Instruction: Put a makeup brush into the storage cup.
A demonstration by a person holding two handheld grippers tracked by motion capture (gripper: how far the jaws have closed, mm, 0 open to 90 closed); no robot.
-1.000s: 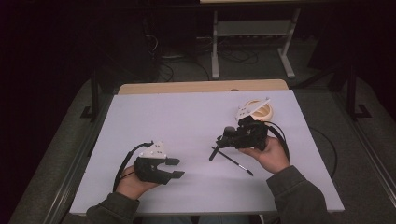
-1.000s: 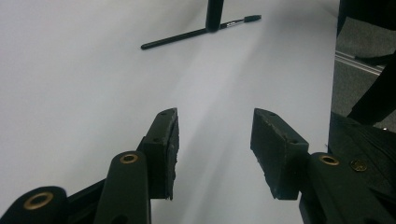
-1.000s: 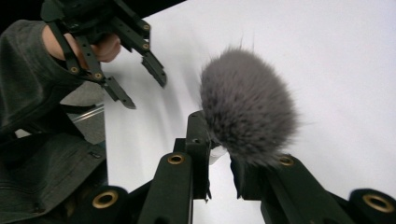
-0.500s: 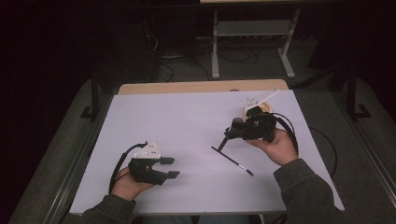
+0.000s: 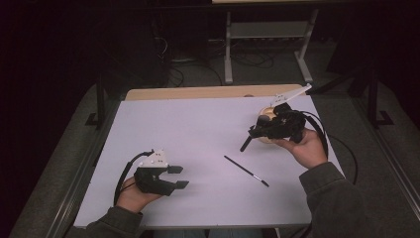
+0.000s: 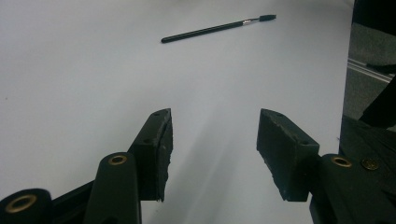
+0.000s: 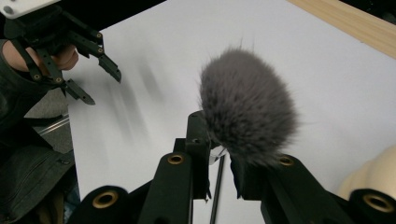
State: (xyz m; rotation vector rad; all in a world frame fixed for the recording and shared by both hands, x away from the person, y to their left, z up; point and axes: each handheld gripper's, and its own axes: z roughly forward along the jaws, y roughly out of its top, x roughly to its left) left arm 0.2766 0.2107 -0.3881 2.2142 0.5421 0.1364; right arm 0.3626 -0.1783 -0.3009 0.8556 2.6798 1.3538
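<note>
Between right claw (image 7: 219, 175) (clamped): brush (image 7: 247, 112).

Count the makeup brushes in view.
2. A thin black brush lies loose on the white table, between the hands. A fluffy grey brush is clamped in the right gripper, raised by the table's right edge. Nothing suggests more hidden.

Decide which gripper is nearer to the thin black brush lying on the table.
Left, though only narrowly. The left gripper sits open on the table with the thin brush just off its jaw tips. The right gripper, shut on a fluffy brush, hangs above and beyond it.
</note>
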